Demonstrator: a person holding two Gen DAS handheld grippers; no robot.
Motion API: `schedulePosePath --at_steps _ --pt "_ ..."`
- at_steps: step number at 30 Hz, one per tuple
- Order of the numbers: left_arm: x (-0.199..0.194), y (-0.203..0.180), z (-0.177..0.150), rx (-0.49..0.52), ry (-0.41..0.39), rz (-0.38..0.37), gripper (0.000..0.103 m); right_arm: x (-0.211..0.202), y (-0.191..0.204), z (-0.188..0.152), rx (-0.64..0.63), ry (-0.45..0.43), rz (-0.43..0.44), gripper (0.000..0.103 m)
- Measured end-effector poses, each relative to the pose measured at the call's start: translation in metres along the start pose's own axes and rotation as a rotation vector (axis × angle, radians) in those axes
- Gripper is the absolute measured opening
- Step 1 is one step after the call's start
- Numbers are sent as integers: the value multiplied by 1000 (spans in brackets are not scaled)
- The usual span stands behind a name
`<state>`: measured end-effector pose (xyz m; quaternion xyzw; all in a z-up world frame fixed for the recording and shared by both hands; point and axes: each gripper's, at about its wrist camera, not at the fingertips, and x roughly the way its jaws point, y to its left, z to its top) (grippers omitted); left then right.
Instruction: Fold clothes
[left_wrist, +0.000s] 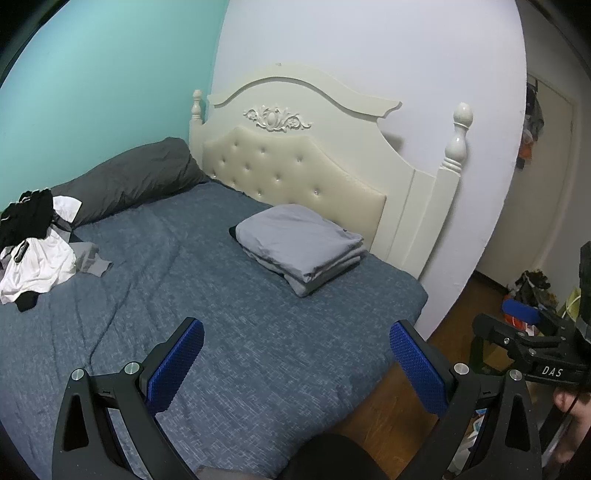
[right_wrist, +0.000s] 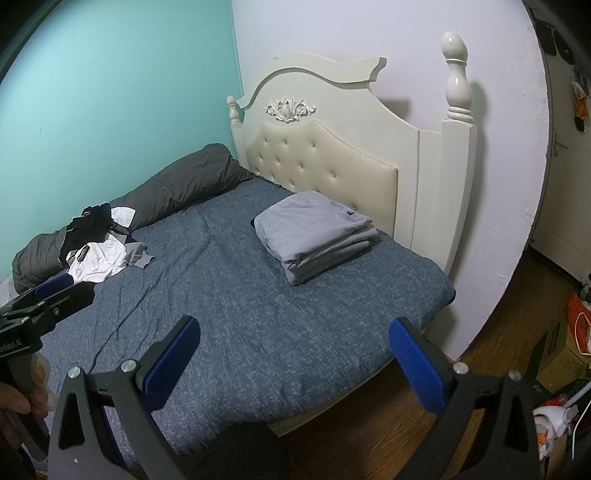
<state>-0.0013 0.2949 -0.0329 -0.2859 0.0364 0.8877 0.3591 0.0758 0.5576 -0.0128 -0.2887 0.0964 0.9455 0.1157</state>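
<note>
Ahead of both grippers lies a bed (left_wrist: 258, 350) covered by a blue patterned bedspread. The left gripper (left_wrist: 295, 354) is released: its blue-padded jaws stand wide apart above the near part of the bedspread, with nothing between them. The right gripper (right_wrist: 293, 356) is likewise released, jaws spread wide and holding nothing, positioned over the near edge of the bed where the wooden floor (right_wrist: 498, 332) begins.

Straight ahead of the grippers and slightly to the right, a folded stack of grey clothes (left_wrist: 301, 247) rests flat on the bedspread, just in front of the cream tufted headboard (left_wrist: 295, 170). The stack is well apart from both grippers.

Far to the left of the grippers, a loose pile of clothes (left_wrist: 37, 251) lies on the bedspread. It contains white, black and grey garments, tangled together and unfolded. A single grey piece (left_wrist: 92, 262) sits at the right edge of this pile. Behind the pile, a dark grey rolled quilt (left_wrist: 136, 173) runs along the teal wall (left_wrist: 92, 92) up to the headboard.

In the left wrist view, the right gripper appears at the right edge, level with the left one. In the right wrist view, the left gripper appears at the left edge, near the pile.
</note>
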Motion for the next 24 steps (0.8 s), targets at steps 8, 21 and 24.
schedulePosePath --at_steps 8,21,24 --pt "1 0 -1 -4 -3 4 103 0 -1 1 -1 0 0 103" --pt "1 3 -1 -9 1 -6 103 0 0 1 0 -1 -2 103" --pt "0 2 -2 -8 2 -4 103 -1 1 1 0 -2 -3 103"
